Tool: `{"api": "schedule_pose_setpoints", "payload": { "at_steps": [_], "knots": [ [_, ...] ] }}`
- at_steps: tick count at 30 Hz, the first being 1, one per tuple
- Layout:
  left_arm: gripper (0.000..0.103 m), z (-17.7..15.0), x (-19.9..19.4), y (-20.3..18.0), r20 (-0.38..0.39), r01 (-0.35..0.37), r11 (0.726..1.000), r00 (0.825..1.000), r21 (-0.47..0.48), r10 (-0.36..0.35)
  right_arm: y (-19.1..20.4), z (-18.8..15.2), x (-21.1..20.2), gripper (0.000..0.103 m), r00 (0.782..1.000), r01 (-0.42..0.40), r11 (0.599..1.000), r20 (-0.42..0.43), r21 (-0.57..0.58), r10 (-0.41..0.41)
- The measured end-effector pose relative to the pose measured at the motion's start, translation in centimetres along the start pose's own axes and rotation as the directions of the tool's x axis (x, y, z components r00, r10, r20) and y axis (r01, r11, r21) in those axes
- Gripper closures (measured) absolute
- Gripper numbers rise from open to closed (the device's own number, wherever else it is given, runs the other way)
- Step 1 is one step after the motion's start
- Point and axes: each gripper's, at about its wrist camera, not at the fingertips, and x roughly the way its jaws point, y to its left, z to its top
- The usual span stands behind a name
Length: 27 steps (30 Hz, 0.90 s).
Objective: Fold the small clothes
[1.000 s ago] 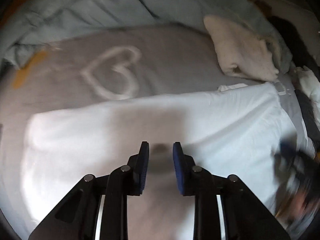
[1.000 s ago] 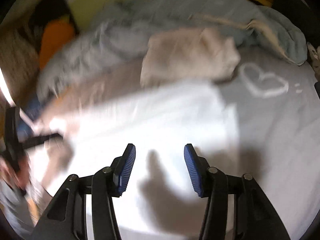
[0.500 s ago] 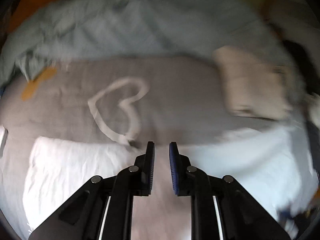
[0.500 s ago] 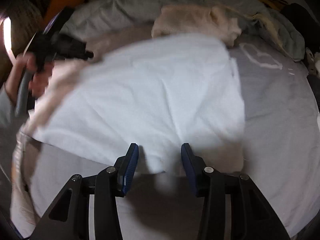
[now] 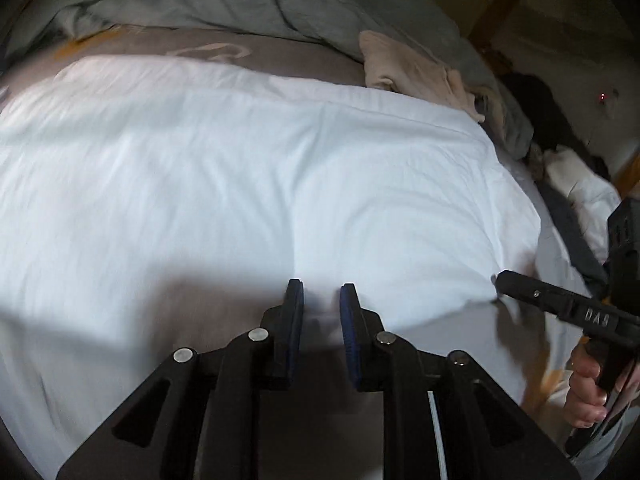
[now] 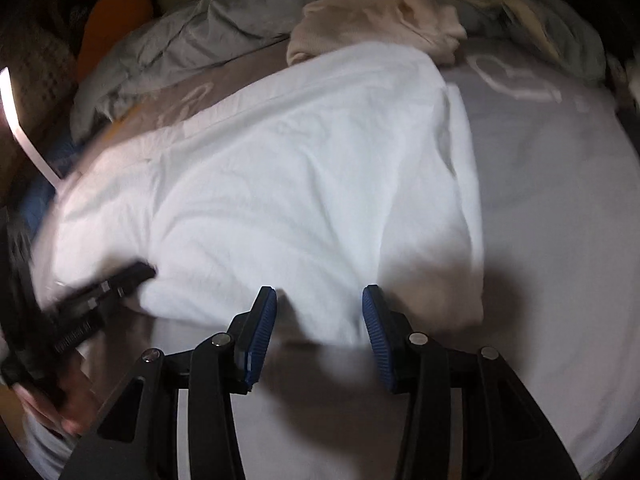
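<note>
A white garment (image 5: 260, 184) lies spread flat on the grey bed sheet (image 6: 560, 208); it also shows in the right wrist view (image 6: 304, 200). My left gripper (image 5: 321, 304) is at the garment's near edge, its jaws a narrow gap apart with nothing clearly between them. My right gripper (image 6: 319, 308) is open over the garment's near edge, close to its right corner. The right gripper also shows in the left wrist view (image 5: 500, 280), its tip touching the garment's right corner. The left gripper shows blurred in the right wrist view (image 6: 140, 272).
A folded cream garment (image 5: 416, 72) lies at the far side, also in the right wrist view (image 6: 376, 20). A crumpled grey blanket (image 5: 240, 4) lies behind it. A white heart print (image 6: 516, 76) marks the sheet. Dark and white clothes (image 5: 572, 168) lie at the right.
Both grippers have pulled back to the garment's near edge. The right jaws have opened wider. The left jaws have opened slightly. The garment now lies spread wider across the sheet.
</note>
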Motion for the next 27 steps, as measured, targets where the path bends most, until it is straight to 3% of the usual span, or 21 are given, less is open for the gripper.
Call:
{"api": "schedule_pose_setpoints", "payload": {
  "at_steps": [4, 7, 9, 10, 11, 14, 15, 16, 17, 18, 20, 22, 24, 26, 27],
  "knots": [
    [0.089, -0.8, -1.0, -1.0, 0.03, -0.052, 0.998, 0.998, 0.022, 0.051, -1.5, -0.6, -1.1, 0.057, 0.998, -0.052, 0.996, 0.043, 0.07, 0.049],
    [0.089, 0.7, -2.9, -3.4, 0.07, -0.018, 0.996, 0.997, 0.089, 0.011, -0.7, 0.4, -3.5, 0.057, 0.987, -0.052, 0.998, 0.156, 0.03, 0.046],
    [0.08, 2.6, -3.7, -5.5, 0.116, -0.03, 0.988, 0.993, 0.149, 0.012, 0.2, 1.7, -4.7, 0.056, 0.976, -0.013, 1.0, 0.218, -0.022, 0.017],
    [0.071, 4.0, -3.6, -6.4, 0.124, -0.047, 0.987, 0.992, 0.156, 0.027, 0.6, 2.7, -4.9, 0.055, 0.972, 0.009, 0.999, 0.233, -0.049, 0.003],
    [0.063, 6.1, -2.7, -6.9, 0.1, -0.052, 0.99, 0.994, 0.133, 0.038, 1.0, 4.1, -4.5, 0.052, 0.978, 0.029, 0.996, 0.208, -0.081, -0.012],
    [0.062, 12.1, 3.0, -6.8, -0.068, -0.061, 0.997, 0.996, 0.051, 0.065, 0.5, 6.6, -0.9, 0.052, 0.999, 0.037, 0.997, 0.028, -0.066, -0.035],
    [0.061, 13.4, 5.2, -6.9, -0.111, -0.133, 0.987, 0.984, 0.089, 0.142, -0.2, 6.7, 0.9, 0.052, 0.998, 0.028, 0.998, -0.049, -0.05, -0.03],
    [0.068, 14.9, 7.7, -7.1, -0.124, -0.267, 0.95, 0.95, 0.16, 0.288, -0.9, 6.3, 2.4, 0.052, 0.995, 0.016, 0.999, -0.094, -0.038, -0.02],
    [0.068, 15.6, 9.0, -6.9, -0.117, -0.326, 0.926, 0.929, 0.188, 0.351, -1.5, 5.8, 3.0, 0.057, 0.997, 0.009, 0.999, -0.08, -0.035, -0.012],
    [0.068, 16.5, 10.5, -6.2, -0.152, -0.297, 0.938, 0.934, 0.178, 0.325, -1.7, 5.1, 2.6, 0.06, 0.999, 0.016, 0.998, -0.047, -0.066, -0.019],
    [0.065, 17.8, 12.8, -4.1, -0.258, -0.245, 0.965, 0.931, 0.088, 0.26, -1.2, 4.7, 1.8, 0.06, 0.997, 0.034, 0.993, -0.067, -0.117, -0.042],
    [0.067, 19.6, 13.5, -2.8, -0.262, -0.227, 0.974, 0.94, 0.004, 0.22, -1.9, 4.5, 1.7, 0.06, 0.996, -0.007, 0.997, -0.086, -0.078, 0.001],
    [0.069, 21.4, 14.0, -2.3, -0.215, -0.275, 0.961, 0.94, -0.018, 0.265, -2.7, 4.6, 1.7, 0.06, 0.994, -0.049, 0.998, -0.097, -0.042, 0.045],
    [0.07, 22.4, 15.4, -2.0, -0.201, -0.347, 0.938, 0.917, 0.023, 0.344, -2.8, 4.5, 1.5, 0.06, 0.993, -0.06, 0.998, -0.104, -0.031, 0.057],
    [0.07, 22.5, 16.0, -1.7, -0.219, -0.339, 0.941, 0.917, 0.016, 0.334, -2.6, 4.4, 1.5, 0.06, 0.993, -0.056, 0.998, -0.103, -0.041, 0.052]
  ]
}}
